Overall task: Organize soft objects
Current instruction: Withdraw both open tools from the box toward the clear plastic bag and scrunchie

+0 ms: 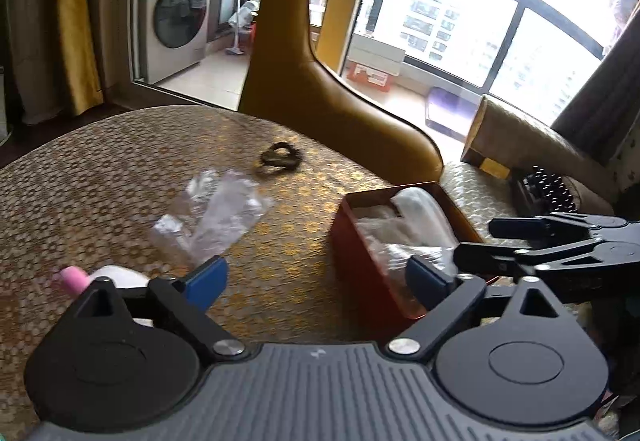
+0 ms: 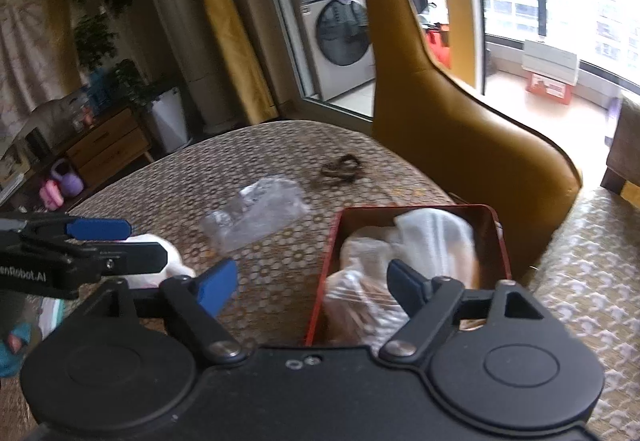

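Soft objects are partly sorted: the red box (image 2: 420, 273) near the bench (image 1: 100, 177) edge already holds white cloth (image 2: 436, 237) and crumpled plastic. A clear plastic bag (image 1: 212, 213), a dark hair-tie bundle (image 1: 278, 157) and a pink-and-white soft item (image 1: 108, 277) lie loose outside it. Both the left hand-held gripper (image 1: 316, 281) and right hand-held gripper (image 2: 312, 283) hover with jaws apart, empty. The yellow chair (image 1: 332, 101) crowds the box's far side.

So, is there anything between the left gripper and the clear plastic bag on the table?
Nothing visible. The left gripper is open, and only bare tablecloth lies between it and the plastic bag. The red box stands off to the right.
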Available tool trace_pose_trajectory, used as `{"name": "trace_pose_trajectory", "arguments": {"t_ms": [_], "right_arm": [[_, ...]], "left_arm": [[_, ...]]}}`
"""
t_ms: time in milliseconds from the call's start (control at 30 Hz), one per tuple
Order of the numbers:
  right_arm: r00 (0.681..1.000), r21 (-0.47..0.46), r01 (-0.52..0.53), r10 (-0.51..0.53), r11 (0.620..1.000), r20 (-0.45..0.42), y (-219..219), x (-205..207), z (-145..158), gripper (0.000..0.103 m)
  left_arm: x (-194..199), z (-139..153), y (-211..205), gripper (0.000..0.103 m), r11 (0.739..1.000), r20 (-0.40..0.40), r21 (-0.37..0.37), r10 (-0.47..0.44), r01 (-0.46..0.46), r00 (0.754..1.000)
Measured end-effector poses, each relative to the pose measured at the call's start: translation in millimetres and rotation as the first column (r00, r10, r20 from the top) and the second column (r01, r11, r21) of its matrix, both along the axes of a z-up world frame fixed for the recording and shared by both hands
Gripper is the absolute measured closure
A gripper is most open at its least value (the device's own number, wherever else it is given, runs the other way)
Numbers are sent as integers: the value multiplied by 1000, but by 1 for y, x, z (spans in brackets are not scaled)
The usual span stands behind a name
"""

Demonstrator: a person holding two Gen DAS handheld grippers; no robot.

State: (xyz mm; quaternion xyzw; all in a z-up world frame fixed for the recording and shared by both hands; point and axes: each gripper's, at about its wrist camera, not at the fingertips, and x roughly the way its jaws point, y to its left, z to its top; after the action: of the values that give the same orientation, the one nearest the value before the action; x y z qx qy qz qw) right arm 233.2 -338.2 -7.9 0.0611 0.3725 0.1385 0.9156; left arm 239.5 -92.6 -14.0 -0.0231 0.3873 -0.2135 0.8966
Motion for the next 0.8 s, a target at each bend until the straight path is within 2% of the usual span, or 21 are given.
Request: {"name": "trace_pose_trajectory", "arguments": {"t_ms": [167, 267, 400, 600, 800], "right_arm": [[999, 16, -36, 36, 999, -9, 19, 4, 0, 11], [999, 24, -40, 40, 999, -11, 27, 12, 0, 7], [998, 32, -46, 47, 998, -31, 35, 29, 0, 5], [999, 13, -29, 29, 1000, -39, 47, 68, 2, 5], [997, 28, 22, -19, 999, -74, 49, 115, -4, 2]], "left_arm": [[2, -6, 33, 4, 1000, -3, 6, 19, -19, 1000], [8, -10, 52, 0, 999, -18, -12, 33, -33, 999], [17, -13, 69, 0, 998, -12, -8, 59, -59, 998], [44, -18, 77, 0, 998, -16, 14, 64, -63, 998], [82, -23, 78, 0, 999, -75, 7, 41, -40, 996]]}}
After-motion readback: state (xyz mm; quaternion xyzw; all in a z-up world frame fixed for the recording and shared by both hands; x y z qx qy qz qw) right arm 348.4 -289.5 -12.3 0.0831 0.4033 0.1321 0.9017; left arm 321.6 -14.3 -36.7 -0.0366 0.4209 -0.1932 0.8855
